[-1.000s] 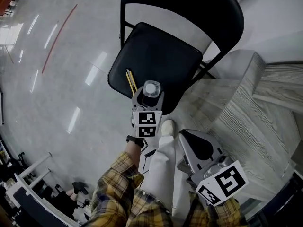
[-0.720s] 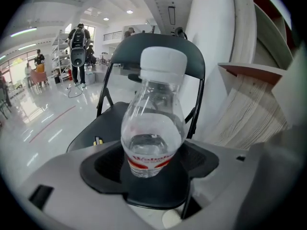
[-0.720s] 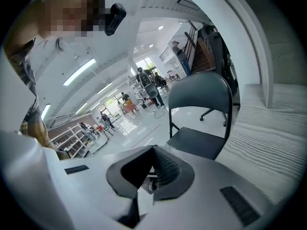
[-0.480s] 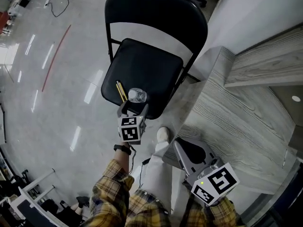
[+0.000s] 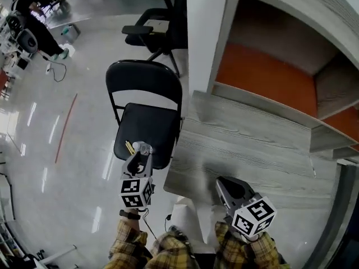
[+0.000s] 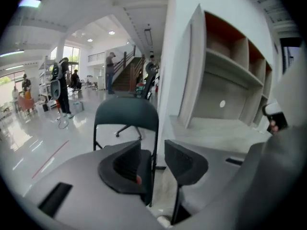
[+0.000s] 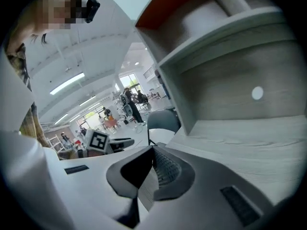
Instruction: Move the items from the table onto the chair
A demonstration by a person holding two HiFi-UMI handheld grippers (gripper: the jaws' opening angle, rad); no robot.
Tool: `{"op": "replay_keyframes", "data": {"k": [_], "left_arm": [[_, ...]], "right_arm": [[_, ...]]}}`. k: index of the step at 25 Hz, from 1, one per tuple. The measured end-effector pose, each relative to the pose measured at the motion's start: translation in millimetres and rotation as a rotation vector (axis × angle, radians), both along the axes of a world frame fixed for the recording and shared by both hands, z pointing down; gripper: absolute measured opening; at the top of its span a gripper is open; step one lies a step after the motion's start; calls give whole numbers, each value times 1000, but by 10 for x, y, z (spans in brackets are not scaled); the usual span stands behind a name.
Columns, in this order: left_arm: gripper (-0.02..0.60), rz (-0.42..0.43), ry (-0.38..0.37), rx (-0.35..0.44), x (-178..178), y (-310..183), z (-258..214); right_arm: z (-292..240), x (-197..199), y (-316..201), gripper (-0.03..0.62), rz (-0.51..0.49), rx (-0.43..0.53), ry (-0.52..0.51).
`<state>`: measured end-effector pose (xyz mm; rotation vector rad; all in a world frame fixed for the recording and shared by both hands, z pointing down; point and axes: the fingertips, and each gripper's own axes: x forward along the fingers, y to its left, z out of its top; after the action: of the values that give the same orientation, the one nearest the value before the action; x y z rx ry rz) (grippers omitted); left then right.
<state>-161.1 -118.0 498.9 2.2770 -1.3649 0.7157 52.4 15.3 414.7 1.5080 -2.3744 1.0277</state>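
Left hand-held gripper (image 5: 138, 161) empty, jaws just narrowed halfway; clear plastic bottle (image 5: 145, 148) at its 12 o'clock on black folding chair (image 5: 148, 123). Right hand-held gripper (image 5: 223, 182) shut.

The grey wood-grain worktop (image 5: 252, 144) runs across in front of me on the right, and its near left corner comes just beside the black folding chair (image 5: 148, 125). That chair stands on the glossy floor (image 5: 73, 172) to the left. At the near edge of its seat lie yellow pencils (image 5: 129, 147), with a small bottle (image 5: 143, 148) just to their right. Along the worktop's far side rises a shelf unit (image 5: 263, 77) with an orange back. A red line (image 5: 65, 129) crosses the floor farther left.
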Motion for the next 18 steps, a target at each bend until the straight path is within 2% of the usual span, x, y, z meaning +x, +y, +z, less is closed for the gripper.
{"op": "replay_keyframes", "data": {"k": [3, 5, 8, 11, 15, 18], "left_arm": [[73, 114, 65, 77, 663, 217, -761], [30, 165, 125, 120, 1084, 380, -1181], [6, 233, 240, 141, 1726, 679, -1653], [5, 334, 312, 122, 2401, 1170, -1846], [3, 466, 330, 89, 3096, 1747, -1894], [4, 513, 258, 96, 3345, 1975, -1851]], "right_arm": [[-262, 572, 330, 18, 96, 40, 49], [-390, 976, 538, 18, 166, 68, 81], [-514, 1663, 806, 18, 269, 100, 124], [-550, 2437, 1231, 18, 377, 93, 172], [-375, 3425, 1748, 20, 489, 50, 192], [-102, 4059, 2024, 20, 539, -9, 200]]}}
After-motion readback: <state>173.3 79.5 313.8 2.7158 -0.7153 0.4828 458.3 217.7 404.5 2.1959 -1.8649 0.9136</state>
